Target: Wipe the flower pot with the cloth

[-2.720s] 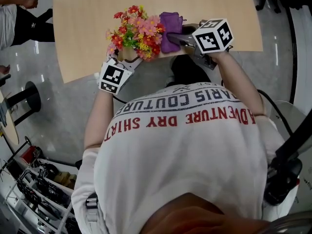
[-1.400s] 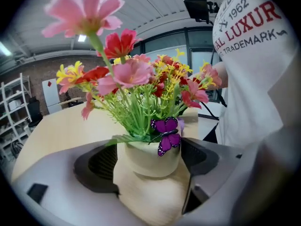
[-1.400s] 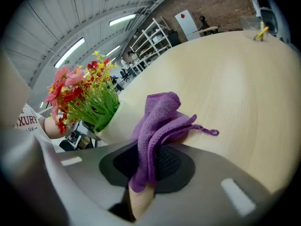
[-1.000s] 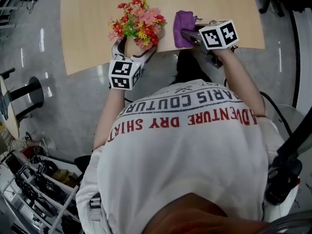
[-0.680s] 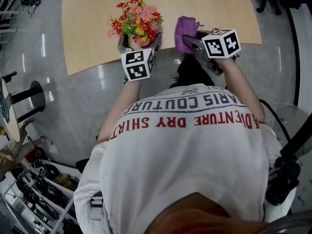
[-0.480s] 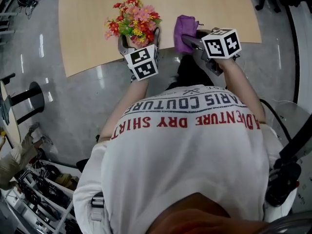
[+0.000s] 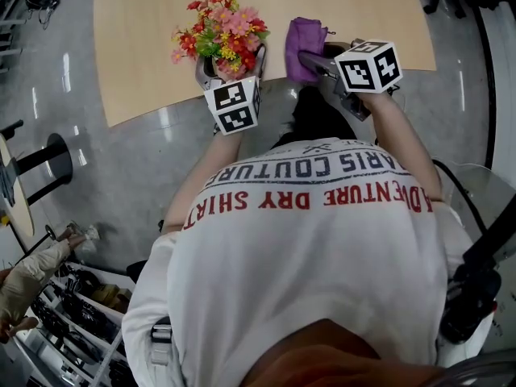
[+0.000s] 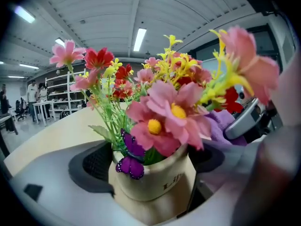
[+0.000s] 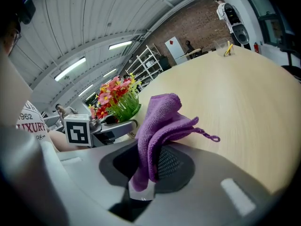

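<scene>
Left gripper: jaws wide, just narrowed a little, apparently pressing both sides of flower pot.
Right gripper: pinching purple cloth above table.

White T-shirt, head view, print upside down: grey "ARIS COUTURE", start hidden behind arm; below it red "DVENTURE DRY SHIRT", start lost round side.
Same T-shirt in right gripper view: "962" over "LUXURY".
Flower pot: dark letters "Li", rest curves out of sight.
Left cube, right cube: black-and-white square code marks.
</scene>
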### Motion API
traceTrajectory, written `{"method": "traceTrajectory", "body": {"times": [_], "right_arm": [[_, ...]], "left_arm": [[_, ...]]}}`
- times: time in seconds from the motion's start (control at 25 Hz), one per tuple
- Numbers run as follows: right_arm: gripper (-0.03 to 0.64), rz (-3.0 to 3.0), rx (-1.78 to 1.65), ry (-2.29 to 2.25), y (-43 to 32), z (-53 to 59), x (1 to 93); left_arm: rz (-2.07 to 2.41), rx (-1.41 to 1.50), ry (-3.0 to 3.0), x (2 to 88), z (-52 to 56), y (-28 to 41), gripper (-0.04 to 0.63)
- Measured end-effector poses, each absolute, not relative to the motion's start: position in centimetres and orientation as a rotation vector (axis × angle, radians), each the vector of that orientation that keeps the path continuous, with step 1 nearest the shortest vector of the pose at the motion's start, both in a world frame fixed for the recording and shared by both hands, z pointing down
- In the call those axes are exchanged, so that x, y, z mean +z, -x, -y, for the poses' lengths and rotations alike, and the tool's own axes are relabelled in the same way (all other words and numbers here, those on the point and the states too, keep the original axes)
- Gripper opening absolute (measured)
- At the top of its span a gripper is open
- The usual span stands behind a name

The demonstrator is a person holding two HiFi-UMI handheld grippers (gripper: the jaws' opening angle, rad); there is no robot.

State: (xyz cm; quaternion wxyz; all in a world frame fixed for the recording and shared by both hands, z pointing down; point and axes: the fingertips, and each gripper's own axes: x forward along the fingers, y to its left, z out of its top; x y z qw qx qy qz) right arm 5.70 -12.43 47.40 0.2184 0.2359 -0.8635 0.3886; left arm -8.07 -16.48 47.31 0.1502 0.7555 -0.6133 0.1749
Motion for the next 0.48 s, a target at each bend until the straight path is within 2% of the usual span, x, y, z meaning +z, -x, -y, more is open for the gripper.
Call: {"method": "traceTrajectory", "body": {"times": [0.48], "right_arm": [[0.054,2.454,1.089,-0.442,-3.0,14.8,46.8]], "left_arm": [[1.241,0.563,-2.596,47.5,16.2,8.1,0.509]]}}
